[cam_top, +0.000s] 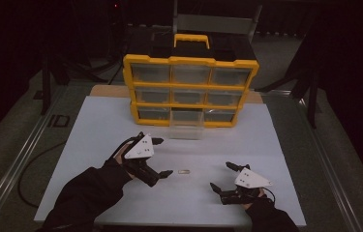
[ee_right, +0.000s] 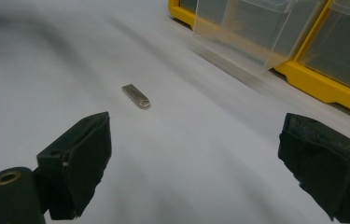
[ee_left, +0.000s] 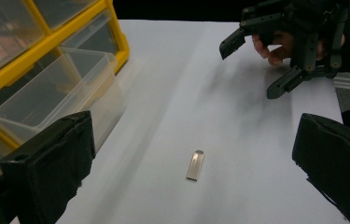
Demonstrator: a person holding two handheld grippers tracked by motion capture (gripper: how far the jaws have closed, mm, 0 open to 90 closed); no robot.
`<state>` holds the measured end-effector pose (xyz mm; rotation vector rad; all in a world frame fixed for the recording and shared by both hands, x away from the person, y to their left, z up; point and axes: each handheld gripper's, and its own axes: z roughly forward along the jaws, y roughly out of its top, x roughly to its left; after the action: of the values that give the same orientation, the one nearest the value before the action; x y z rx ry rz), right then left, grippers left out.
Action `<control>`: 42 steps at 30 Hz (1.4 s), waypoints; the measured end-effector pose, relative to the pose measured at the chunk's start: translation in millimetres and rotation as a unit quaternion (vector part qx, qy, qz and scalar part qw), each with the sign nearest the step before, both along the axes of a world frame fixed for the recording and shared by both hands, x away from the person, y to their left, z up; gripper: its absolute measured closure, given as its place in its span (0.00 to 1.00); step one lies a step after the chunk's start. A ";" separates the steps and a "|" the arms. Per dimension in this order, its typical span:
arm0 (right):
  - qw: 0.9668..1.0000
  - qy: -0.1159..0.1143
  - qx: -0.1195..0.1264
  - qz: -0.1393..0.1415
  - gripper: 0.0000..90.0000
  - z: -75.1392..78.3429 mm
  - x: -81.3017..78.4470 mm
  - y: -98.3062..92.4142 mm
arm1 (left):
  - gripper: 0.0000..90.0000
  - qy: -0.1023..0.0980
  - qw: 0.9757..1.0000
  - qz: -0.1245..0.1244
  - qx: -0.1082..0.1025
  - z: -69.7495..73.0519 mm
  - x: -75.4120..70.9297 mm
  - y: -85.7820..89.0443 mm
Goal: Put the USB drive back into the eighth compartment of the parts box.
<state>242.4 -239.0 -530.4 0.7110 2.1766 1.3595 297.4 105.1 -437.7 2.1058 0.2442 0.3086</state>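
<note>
A small flat metal piece (cam_top: 184, 171) lies on the white board (cam_top: 101, 125), between my two grippers. My left gripper (cam_top: 162, 157) stands open just left of it, and in the left gripper view the piece (ee_left: 195, 164) lies on the board between the wide-spread jaws of that gripper (ee_left: 193, 140). Right of the piece, my right gripper (cam_top: 221, 176) is open too, and holds nothing. In the right gripper view the piece (ee_right: 136, 95) lies ahead and left of the open gripper (ee_right: 196, 154).
A yellow drawer organizer (cam_top: 191, 89) with clear drawers stands at the board's far edge. Its bottom middle drawer (cam_top: 186, 124) is pulled out over the board. In the left gripper view the other hand's gripper (ee_left: 253, 66) shows farther off.
</note>
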 end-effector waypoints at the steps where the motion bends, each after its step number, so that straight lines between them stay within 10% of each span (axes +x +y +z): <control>1: 1.000 0.000 0.000 0.000 0.11 0.0 0.0 0.0 | 0.01 0.000 1.000 0.000 0.000 0.0 0.0 0.0; 24: 1.000 0.003 -0.003 0.002 0.11 -0.6 0.7 1.2 | 0.01 0.035 0.999 -0.026 0.022 -30.1 14.1 -36.8; 42: 1.000 0.001 -0.008 0.006 0.11 -1.2 1.5 2.3 | 0.01 0.091 0.993 -0.030 0.065 -61.7 23.1 -53.3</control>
<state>243.9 -236.7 -531.6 0.6948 2.1951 1.3477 320.4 51.8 -499.4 2.2674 0.2740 0.0998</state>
